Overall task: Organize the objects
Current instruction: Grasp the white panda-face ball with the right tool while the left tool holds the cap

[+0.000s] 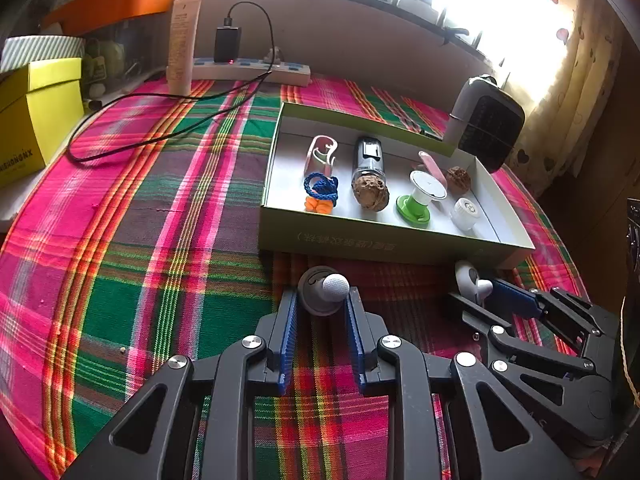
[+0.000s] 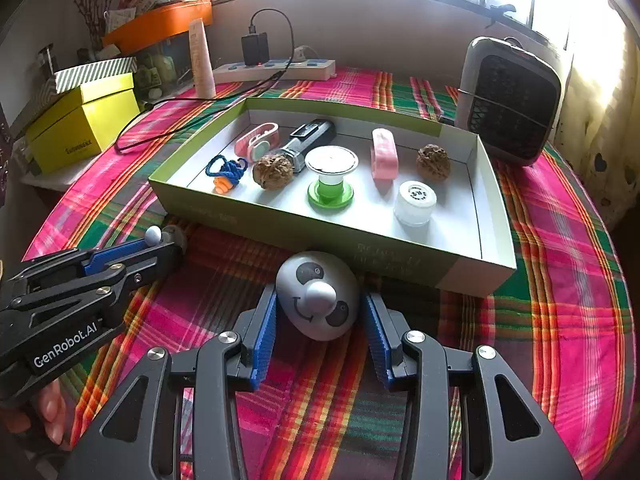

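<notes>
Left gripper (image 1: pixel 322 300), lower centre of its own view: jaws narrow, blue pads clamped on a small grey knob piece (image 1: pixel 323 290) with a pale ball tip. The piece rests on the plaid tablecloth (image 1: pixel 140 240), just short of the near wall of the green tray (image 1: pixel 360 240).

Right gripper (image 2: pixel 320 312), lower centre of its view: jaws at middling width. A white egg-shaped toy (image 2: pixel 318 296) with dark eye patches lies between the pads. The left pad sits at its side; a gap shows at the right pad. No grip established. The toy lies just in front of the tray's near wall.

In the tray, well spaced: blue cord with orange plugs (image 2: pixel 226 174), two walnuts (image 2: pixel 273 171), green-based spool (image 2: pixel 331 180), pink clip (image 2: pixel 384 154), white cap (image 2: pixel 415 202), dark tube (image 2: pixel 308 140).

Open cloth lies lower left in the left view and lower right in the right view. A black cable (image 1: pixel 160 120) crosses the upper left. A heater (image 2: pixel 508 100) stands upper right, beside the tray's far corner.
</notes>
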`<state>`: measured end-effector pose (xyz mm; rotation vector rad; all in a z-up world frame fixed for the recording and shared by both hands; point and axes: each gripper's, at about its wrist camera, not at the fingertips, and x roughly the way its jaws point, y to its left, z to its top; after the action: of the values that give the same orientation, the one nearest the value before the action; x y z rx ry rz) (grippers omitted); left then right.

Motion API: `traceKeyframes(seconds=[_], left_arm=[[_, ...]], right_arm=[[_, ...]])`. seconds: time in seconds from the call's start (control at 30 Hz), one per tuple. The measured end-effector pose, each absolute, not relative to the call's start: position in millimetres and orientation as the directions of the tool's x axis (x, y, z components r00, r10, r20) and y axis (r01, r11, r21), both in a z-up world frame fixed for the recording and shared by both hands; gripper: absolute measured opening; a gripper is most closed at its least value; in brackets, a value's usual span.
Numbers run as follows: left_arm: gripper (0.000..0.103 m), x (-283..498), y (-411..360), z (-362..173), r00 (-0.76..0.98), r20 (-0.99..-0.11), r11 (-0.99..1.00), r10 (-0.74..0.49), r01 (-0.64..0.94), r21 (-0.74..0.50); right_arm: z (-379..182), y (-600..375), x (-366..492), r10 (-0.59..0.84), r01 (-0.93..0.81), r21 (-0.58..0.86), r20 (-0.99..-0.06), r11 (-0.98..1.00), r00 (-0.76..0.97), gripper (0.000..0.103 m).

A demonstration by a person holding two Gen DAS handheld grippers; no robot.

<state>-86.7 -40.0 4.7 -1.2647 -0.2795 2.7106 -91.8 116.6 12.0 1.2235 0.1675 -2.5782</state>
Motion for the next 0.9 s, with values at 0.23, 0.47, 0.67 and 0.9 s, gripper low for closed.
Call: traceKeyframes(seconds=[0.23, 0.47, 0.67, 0.9], left_arm=[[0.021, -86.9, -40.5, 5.2, -0.638, -0.745, -0.975, 0.197, -0.045, -0.219], [0.021, -84.1, -38.8, 5.3, -0.639, -0.747, -0.979, 0.184, -0.046, -0.201], [0.021, -81.9, -35.9, 6.0, -0.64, -0.748, -0.981, 0.177, -0.056, -0.185], [0.02, -80.1, -32.3, 9.7, -0.647, -0.742, -0.982, 0.177, -0.069, -0.174]], right_arm=[[12.8, 117.1, -90.7, -0.209, 0.302, 0.023, -0.771, -0.953, -0.602, 0.042], [13.5, 117.9, -88.7, -0.218, 0.306, 0.031, -0.768, -0.951, -0.601, 0.042], [13.2, 121.1, -86.5, -0.224, 0.307, 0.037, -0.766, -0.951, -0.603, 0.042], [14.8, 126.6, -81.9, -0.231, 0.3, 0.049, -0.759, -0.953, -0.609, 0.042]])
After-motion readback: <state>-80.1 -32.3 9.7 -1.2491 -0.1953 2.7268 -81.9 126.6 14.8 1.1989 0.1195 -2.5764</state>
